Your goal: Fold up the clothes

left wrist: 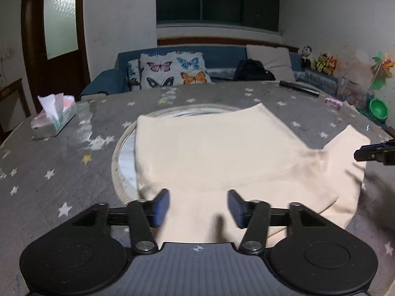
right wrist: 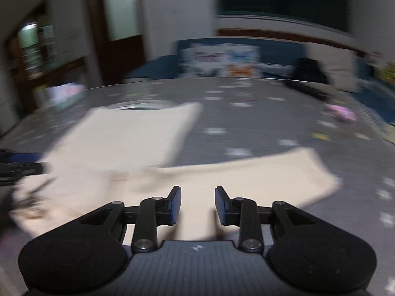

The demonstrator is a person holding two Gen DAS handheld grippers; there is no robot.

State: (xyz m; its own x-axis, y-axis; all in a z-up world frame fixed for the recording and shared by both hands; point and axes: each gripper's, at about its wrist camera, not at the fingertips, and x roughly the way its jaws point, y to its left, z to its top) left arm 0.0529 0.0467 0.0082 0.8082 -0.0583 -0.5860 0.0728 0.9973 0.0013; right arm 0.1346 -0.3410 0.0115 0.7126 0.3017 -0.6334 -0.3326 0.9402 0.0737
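Observation:
A cream-coloured pair of shorts (left wrist: 222, 153) lies flat on the grey star-print tablecloth (left wrist: 61, 167), waist near me, two legs spread away. My left gripper (left wrist: 198, 207) is open just above the waist edge, with cloth between its blue pads and nothing held. The right gripper shows at the right edge of the left wrist view (left wrist: 375, 153). In the blurred right wrist view the shorts (right wrist: 246, 180) lie under my right gripper (right wrist: 197, 204), which is open and empty. The left gripper (right wrist: 19, 167) shows at that view's left edge.
A round glass turntable (left wrist: 123, 162) lies partly under the shorts. A tissue box (left wrist: 53, 118) stands at the left. A pink item (left wrist: 333, 103), a green bowl (left wrist: 377, 109) and a dark stick (left wrist: 298, 87) lie at the far right. A blue sofa (left wrist: 197, 64) stands behind.

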